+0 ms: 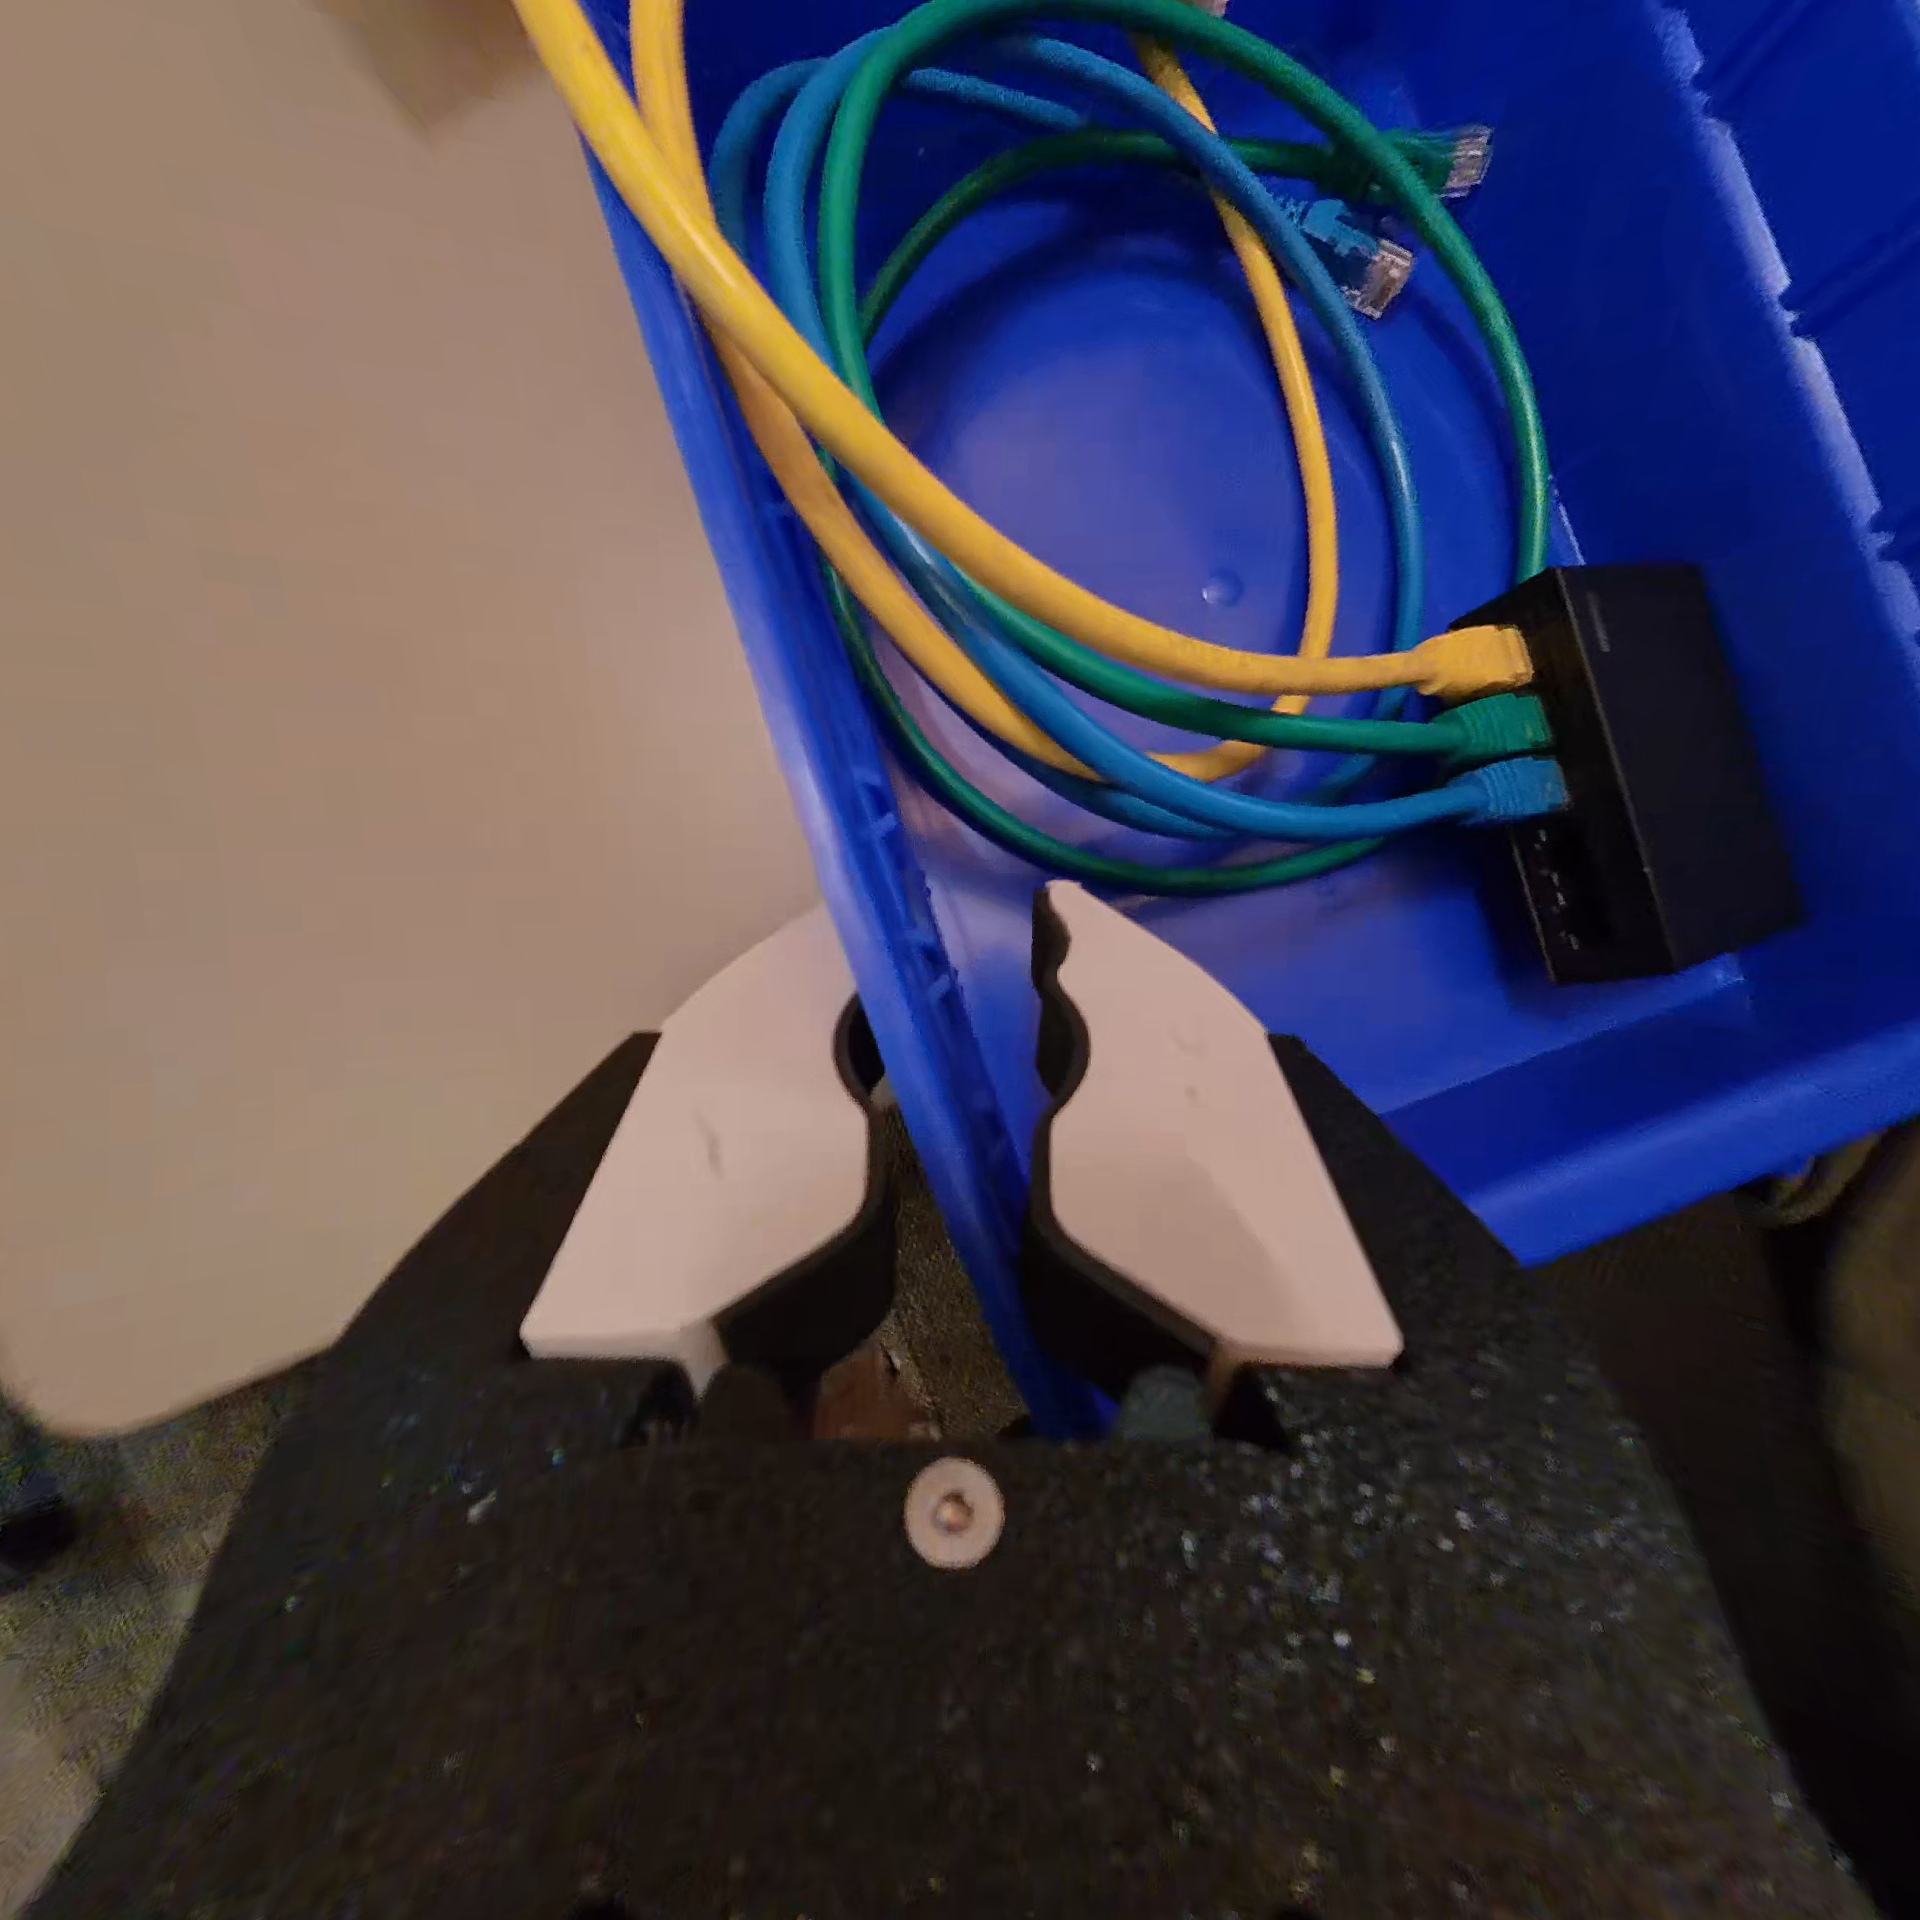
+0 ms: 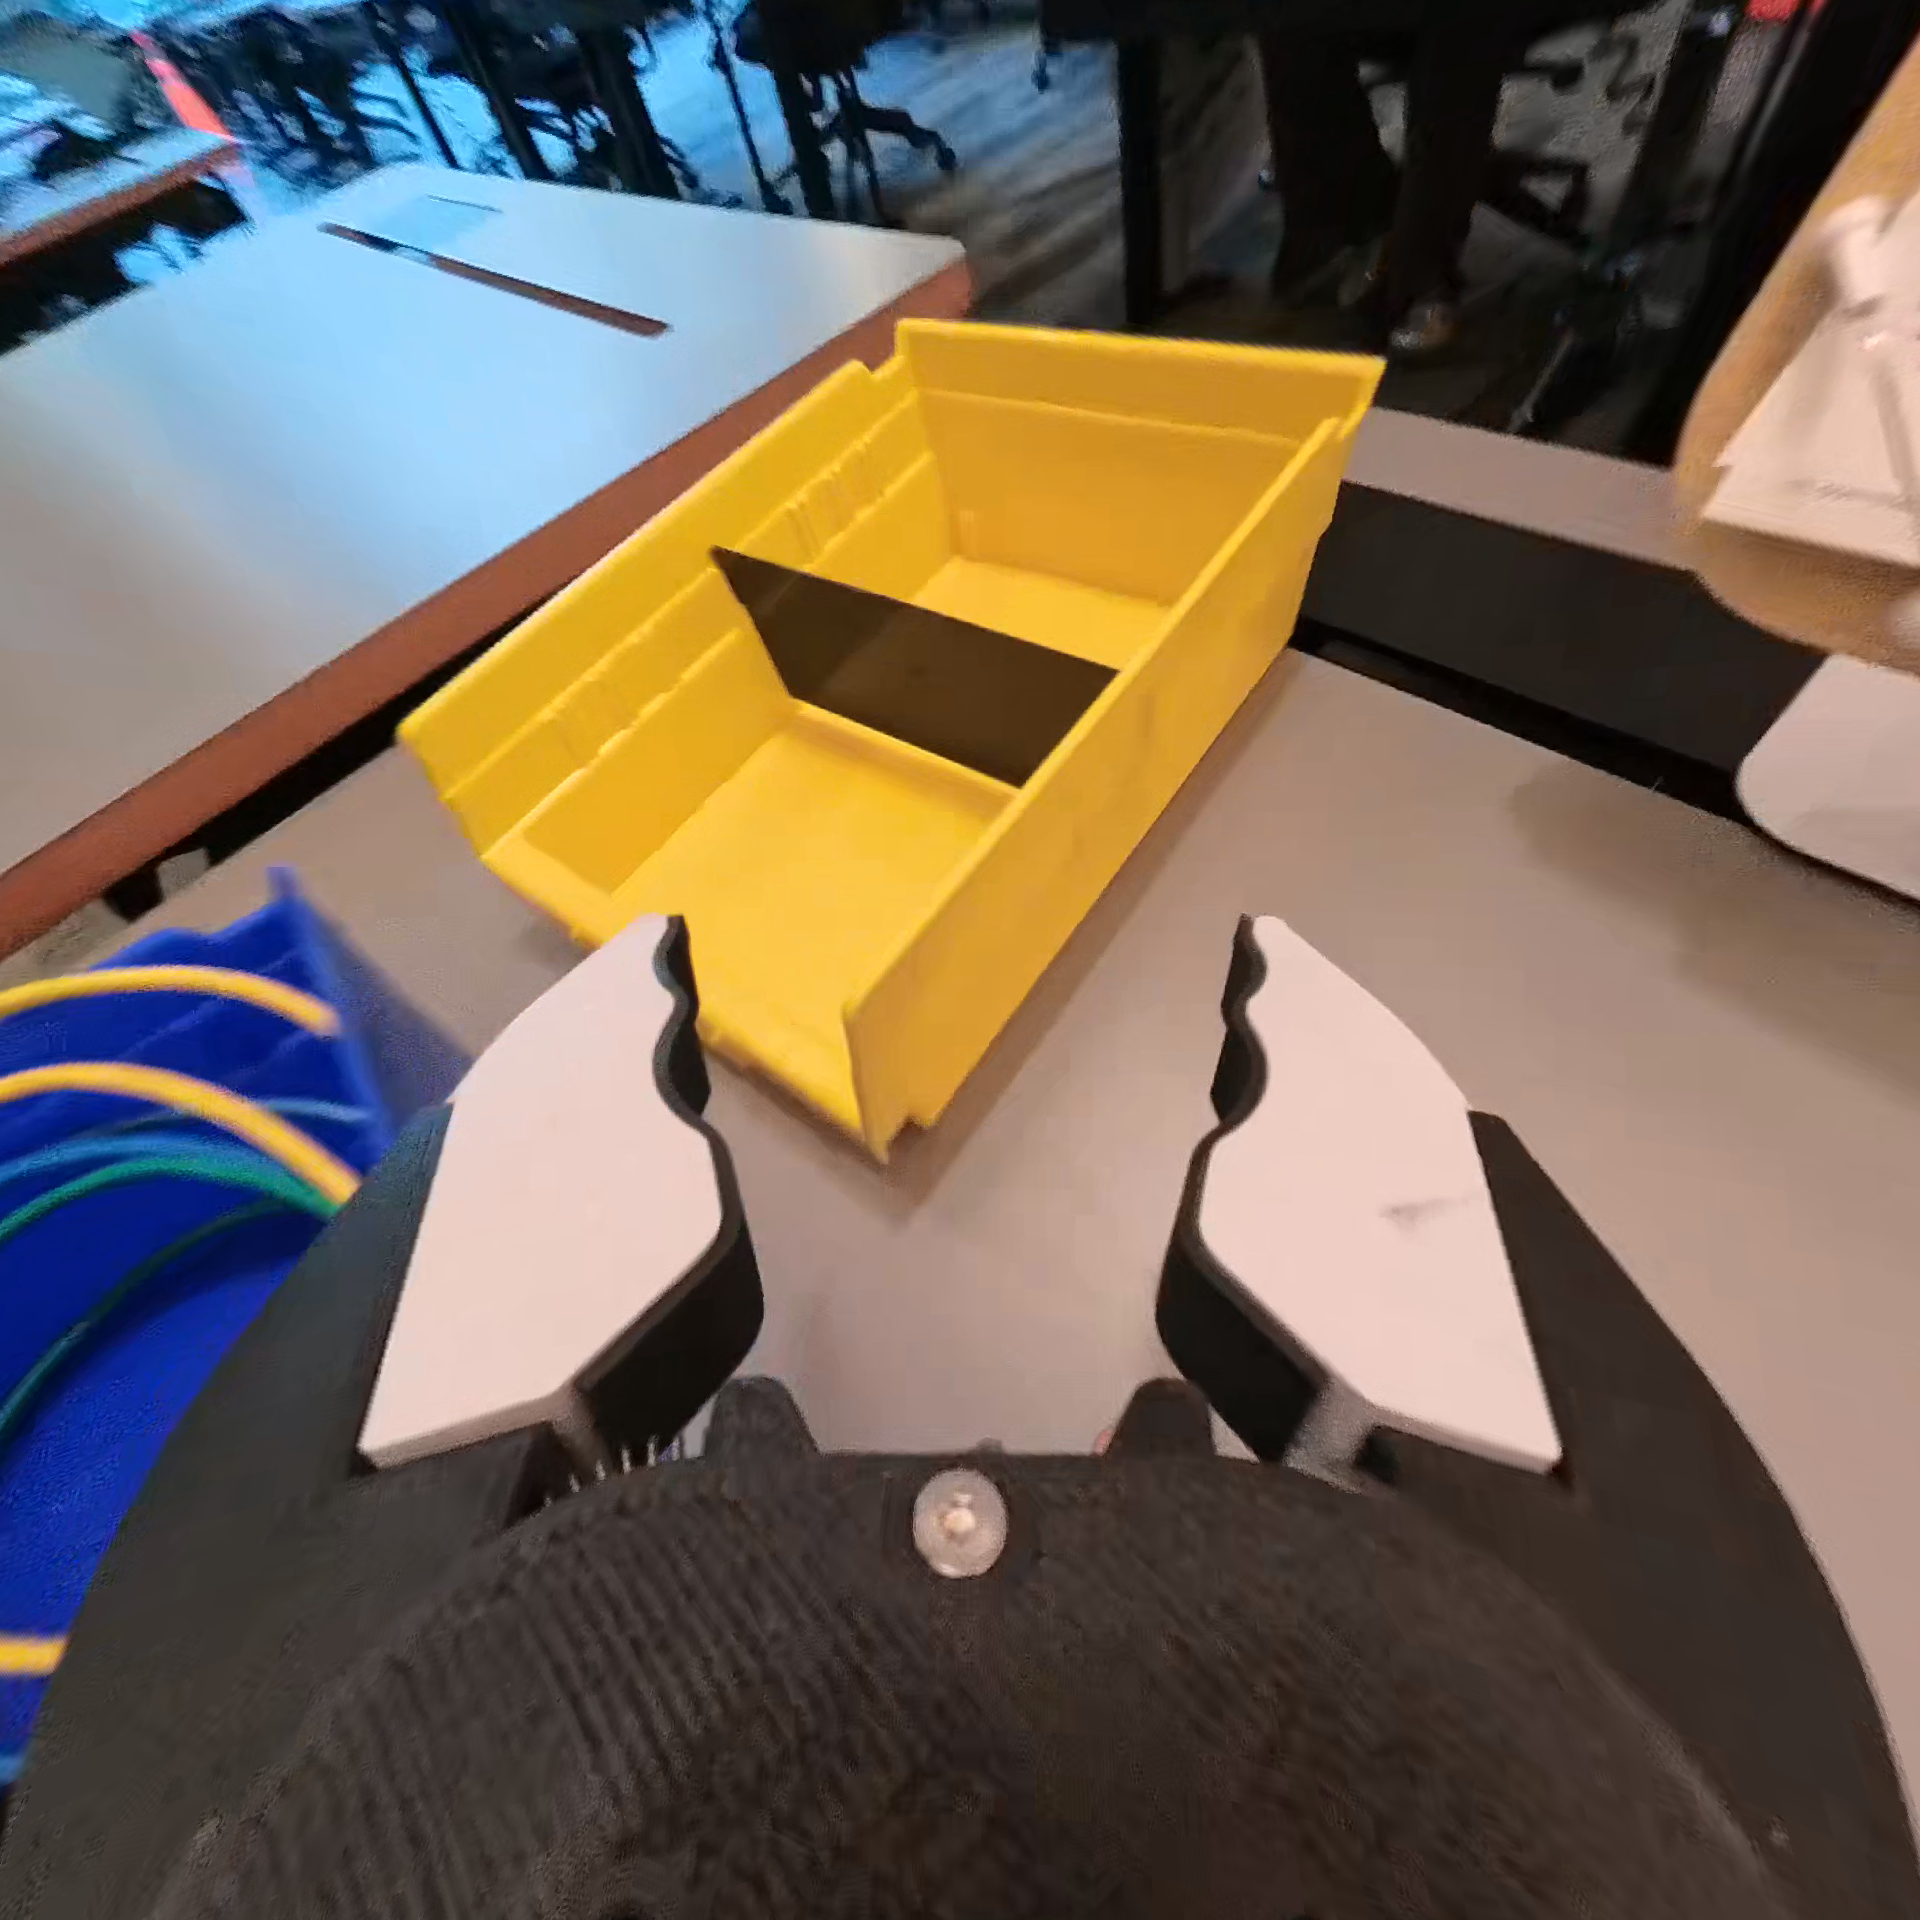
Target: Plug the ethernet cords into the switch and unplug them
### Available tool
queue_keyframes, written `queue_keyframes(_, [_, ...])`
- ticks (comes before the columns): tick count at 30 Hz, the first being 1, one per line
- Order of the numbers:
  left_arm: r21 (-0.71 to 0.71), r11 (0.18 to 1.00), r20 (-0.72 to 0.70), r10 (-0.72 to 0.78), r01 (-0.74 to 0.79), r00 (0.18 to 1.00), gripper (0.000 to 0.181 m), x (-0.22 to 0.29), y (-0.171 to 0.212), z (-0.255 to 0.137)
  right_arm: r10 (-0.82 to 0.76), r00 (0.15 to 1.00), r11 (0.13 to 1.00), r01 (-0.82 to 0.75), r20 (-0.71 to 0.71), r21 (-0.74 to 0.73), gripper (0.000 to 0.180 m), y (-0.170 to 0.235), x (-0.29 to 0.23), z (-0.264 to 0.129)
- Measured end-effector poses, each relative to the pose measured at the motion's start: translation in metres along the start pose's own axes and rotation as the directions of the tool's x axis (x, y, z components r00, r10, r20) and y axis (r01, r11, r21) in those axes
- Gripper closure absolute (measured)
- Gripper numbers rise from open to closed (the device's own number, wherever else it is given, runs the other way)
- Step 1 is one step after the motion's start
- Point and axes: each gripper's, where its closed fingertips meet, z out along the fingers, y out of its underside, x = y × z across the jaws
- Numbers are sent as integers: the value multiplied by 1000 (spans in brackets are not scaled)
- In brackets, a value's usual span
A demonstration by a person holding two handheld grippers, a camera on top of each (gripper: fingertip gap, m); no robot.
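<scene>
Left gripper (image 1: 951, 1049) straddling the side wall of the blue bin (image 1: 1621, 1132), one finger outside and one inside; wall in the gap, but whether truly pinched or only bracketed cannot be told. Inside the bin, coiled on the floor ahead of the fingers: yellow cord (image 1: 935, 499), green cord (image 1: 1143, 707) and blue cord (image 1: 1195, 800), each with one plug seated in the black switch (image 1: 1662, 779). Switch well to the right of this gripper and a little ahead, against the far-right bin wall, long axis running roughly along that wall, occupied ports facing left toward the coils, plugs stacked yellow, green, blue with spare ports nearer. Free ends of the green and blue cords lying loose near the top right. Plugging apparently done for three cords; unplugging judged the likely next step, calling for a pull leftward, away from the port face. Right gripper (image 2: 961, 1023) spread wide, holding nothing, hovering over the grey worktop (image 2: 1455, 935) before an empty yellow bin (image 2: 935, 831) with a black divider (image 2: 914, 665). Left gripper seemingly nearer the switch, yet occupied with the wall. Switch and plugs visible only from the left wrist; yellow bin only from the right wrist, where the blue bin appears merely as a blurred corner at far left.
</scene>
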Motion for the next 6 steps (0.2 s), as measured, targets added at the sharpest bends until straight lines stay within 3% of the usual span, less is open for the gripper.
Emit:
queue_keyframes(1, [1,1000,20,-28,28,999,156,-9,8,-7,22,1000,1000,-23,-9,-20,80,1,-3,17])
queue_keyframes(6, [33,983,128,-183,180,975,155,-52,35,-29,13,998,986,-23,-59,-167,94,25,-7,82])
